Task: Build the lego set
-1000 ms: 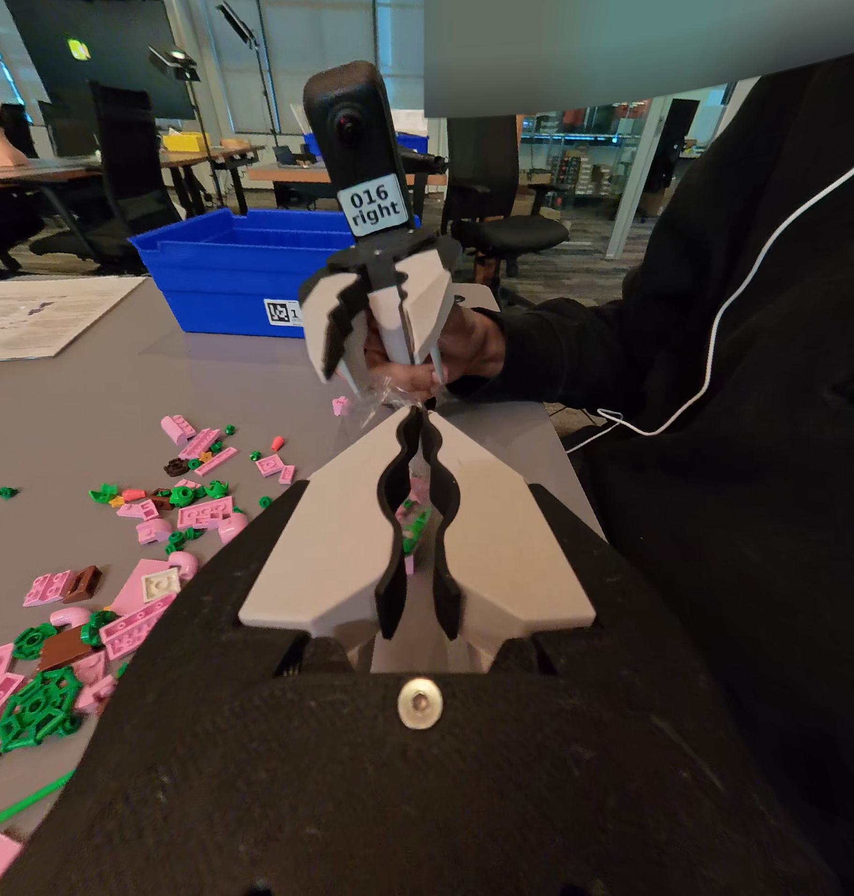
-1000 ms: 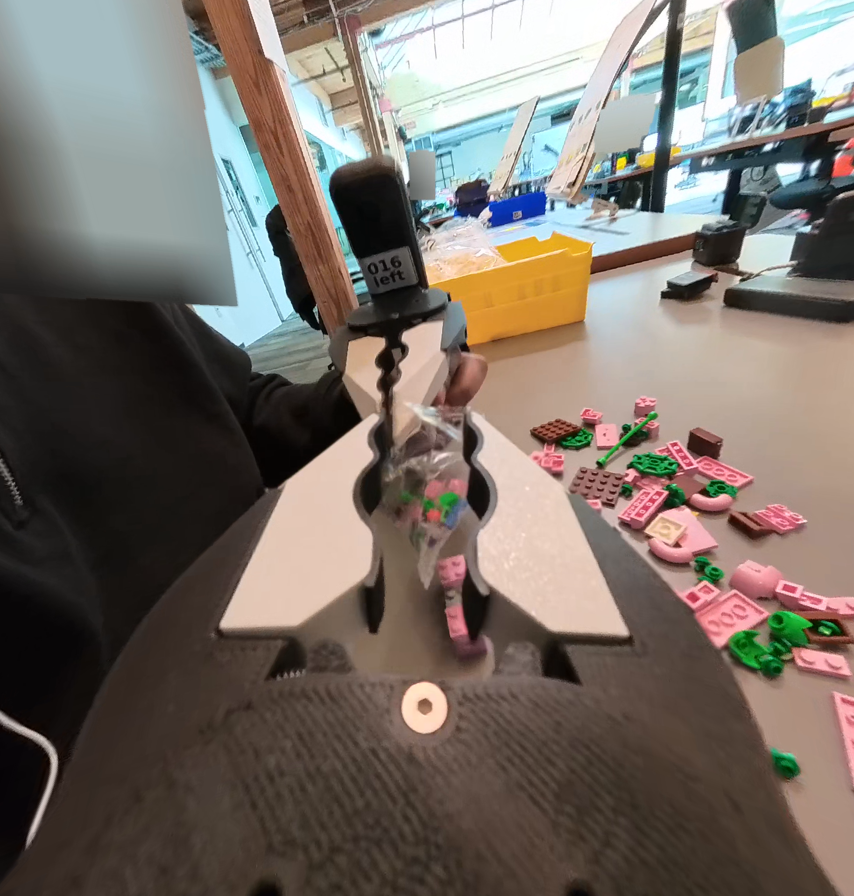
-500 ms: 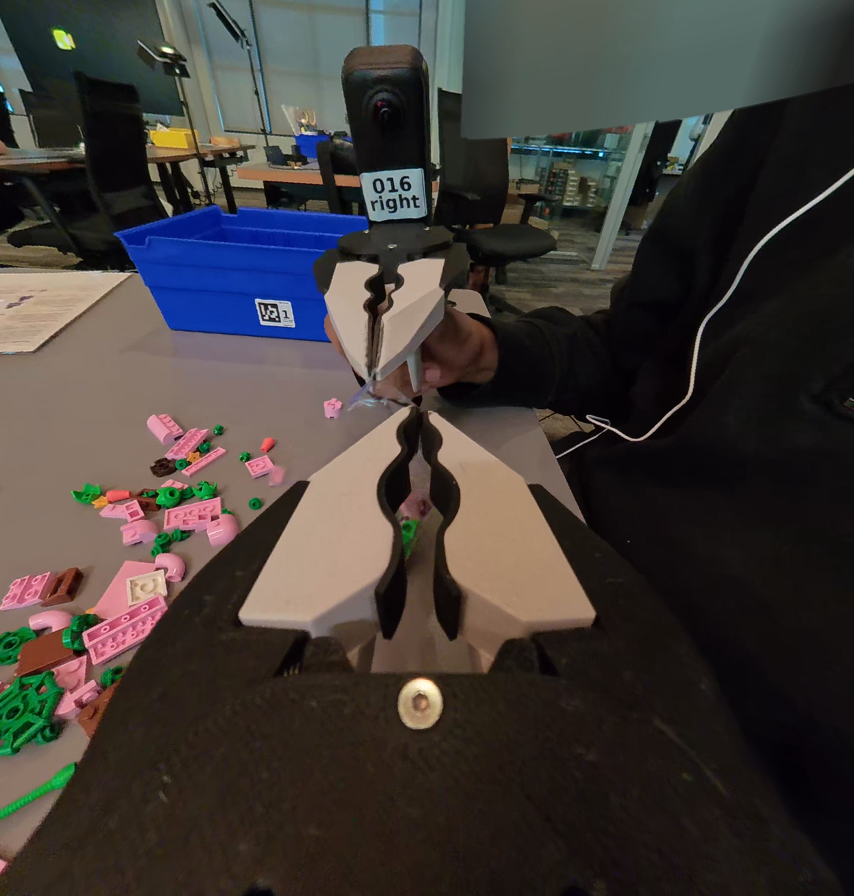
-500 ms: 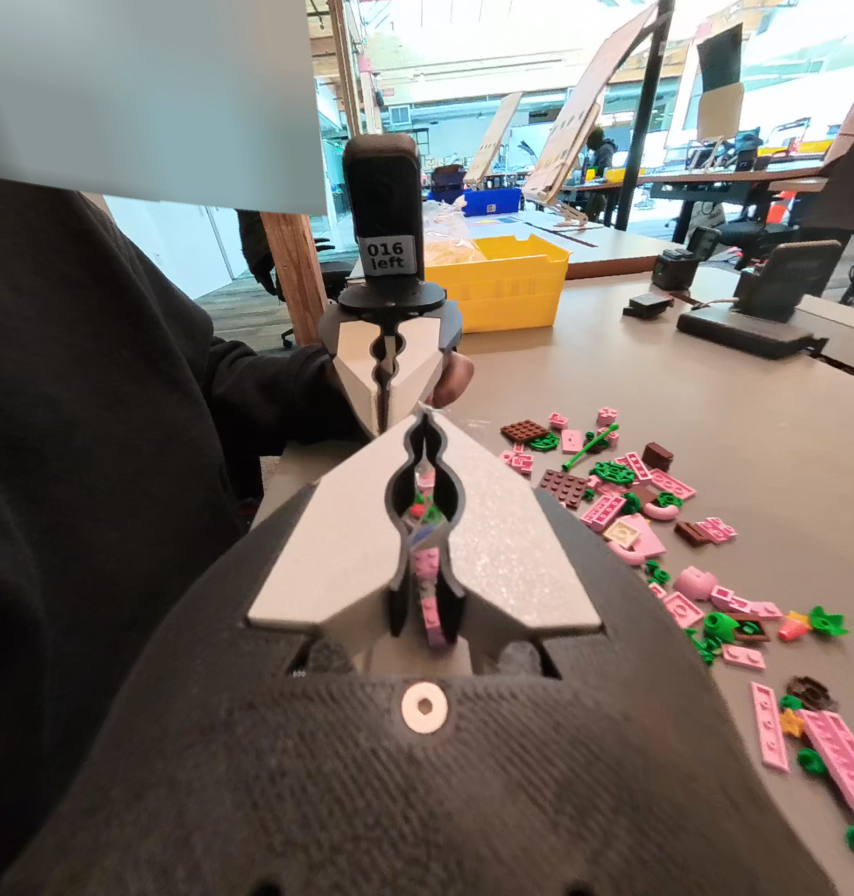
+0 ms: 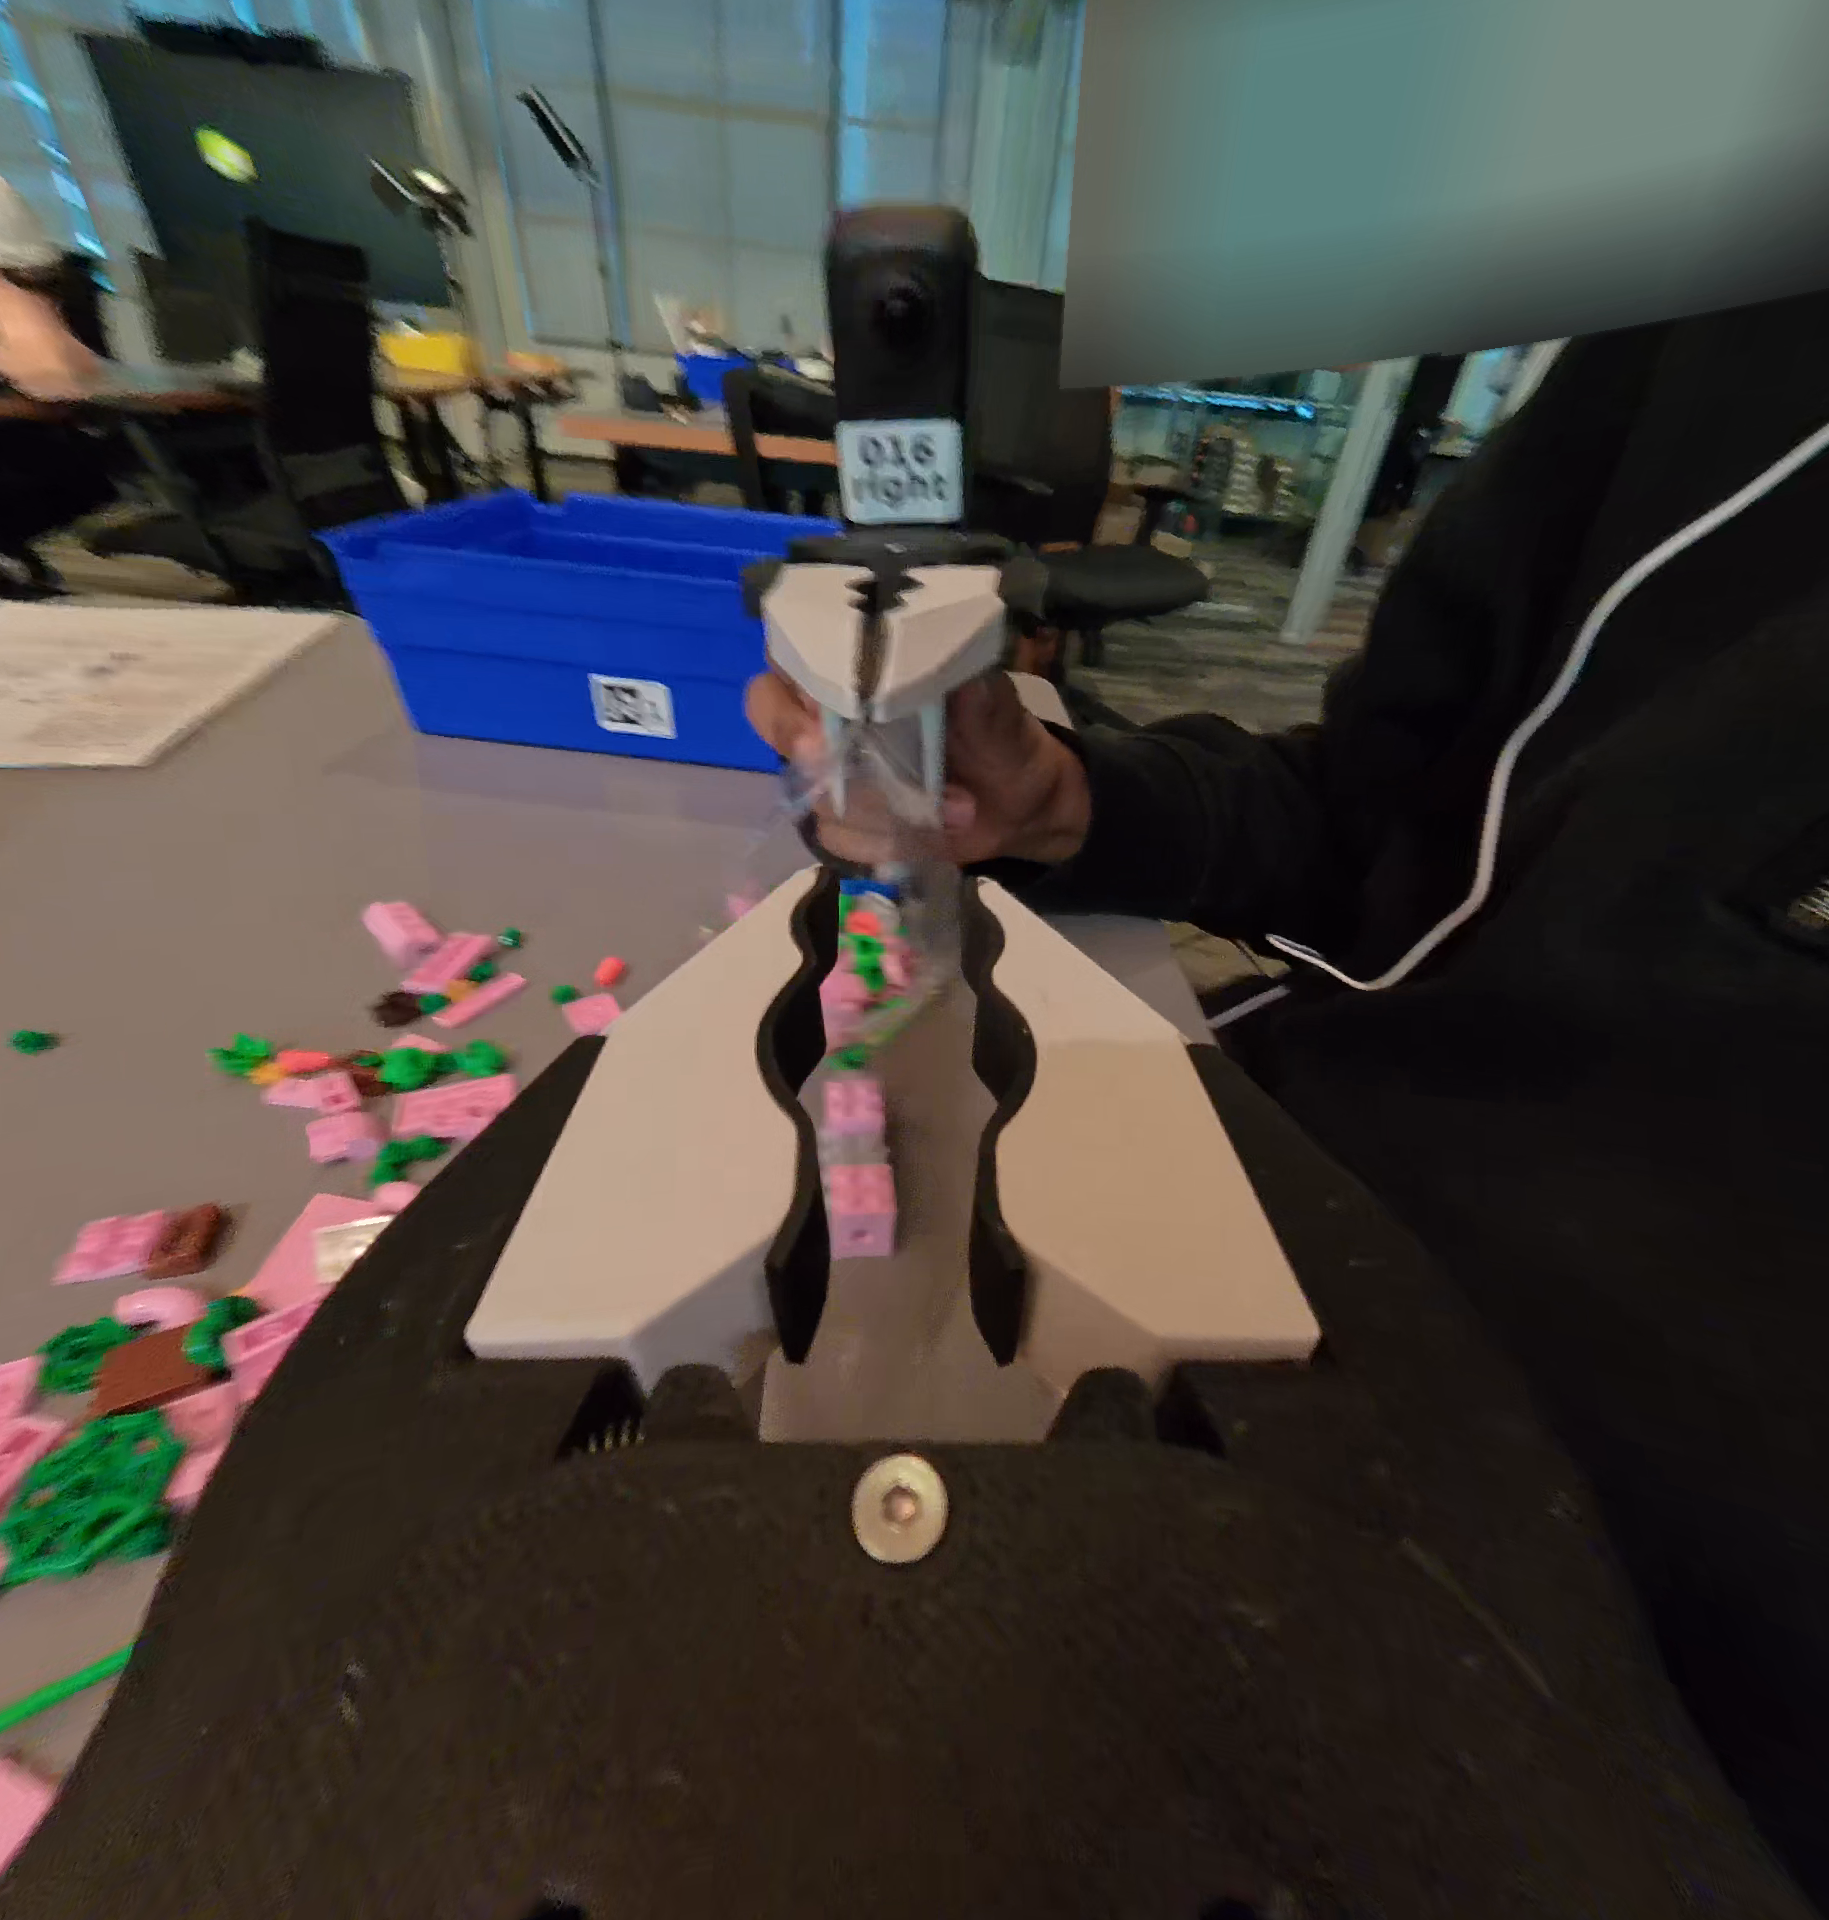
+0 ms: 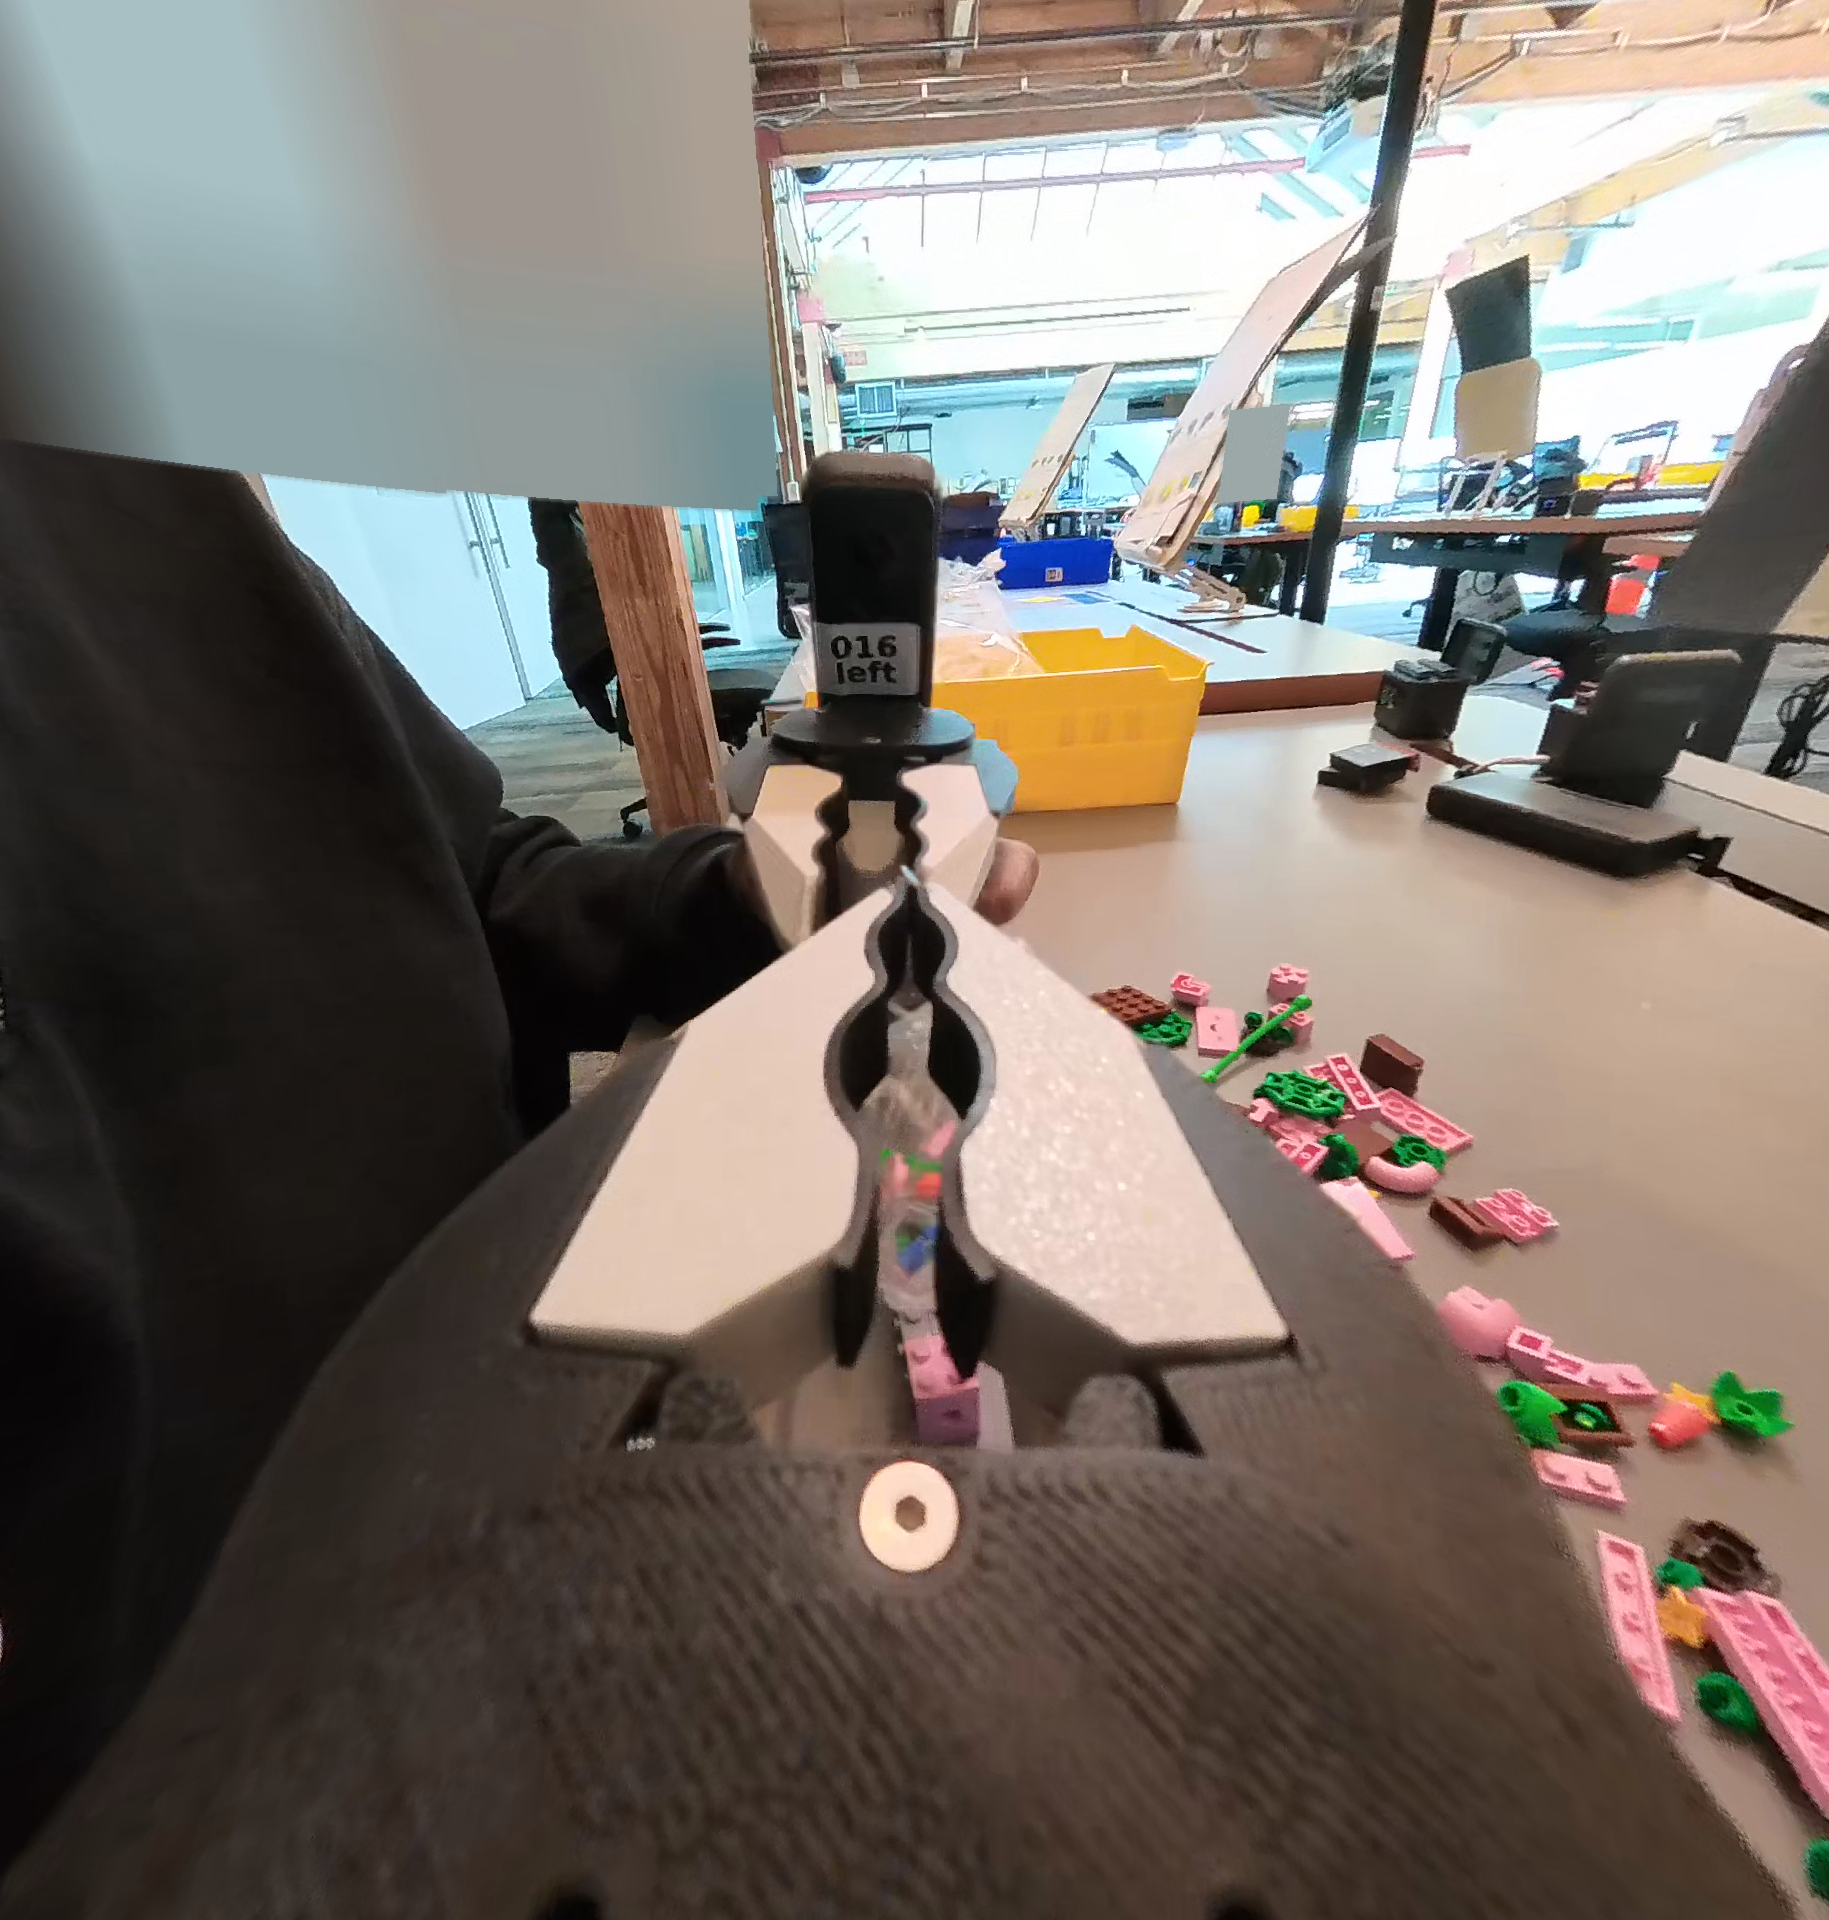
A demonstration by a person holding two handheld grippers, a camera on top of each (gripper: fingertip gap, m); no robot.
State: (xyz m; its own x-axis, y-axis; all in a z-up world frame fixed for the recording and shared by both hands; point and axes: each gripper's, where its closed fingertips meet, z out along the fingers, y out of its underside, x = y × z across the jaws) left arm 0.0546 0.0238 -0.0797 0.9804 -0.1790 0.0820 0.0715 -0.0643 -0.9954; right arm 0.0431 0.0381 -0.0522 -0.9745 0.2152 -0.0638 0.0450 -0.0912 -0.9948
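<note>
A small clear plastic bag (image 5: 889,935) of pink, green and blue lego pieces hangs in the air between the two grippers, which face each other tip to tip. My right gripper (image 6: 905,899) is shut on the bag's top; the bag (image 6: 905,1132) hangs down under its fingers, with pink bricks (image 6: 941,1392) at the bottom. My left gripper (image 5: 894,888) is open, with the bag hanging between its fingers and not gripped. The right gripper (image 5: 868,717) shows ahead in the left wrist view, and the left gripper (image 6: 868,842) ahead in the right wrist view.
Loose pink, green and brown lego pieces (image 5: 411,1070) (image 6: 1346,1112) lie scattered on the grey table (image 5: 266,883). A blue bin (image 5: 557,613) and a paper sheet (image 5: 89,675) lie beyond them. A yellow bin (image 6: 1086,717) and black devices (image 6: 1585,790) stand farther off. The person's dark sleeves are close by. Less than 4 cm separates the two grippers' tips.
One second ago the left gripper held the bag and the right was open. The right then shut on the bag, and the left has now opened and let go.
</note>
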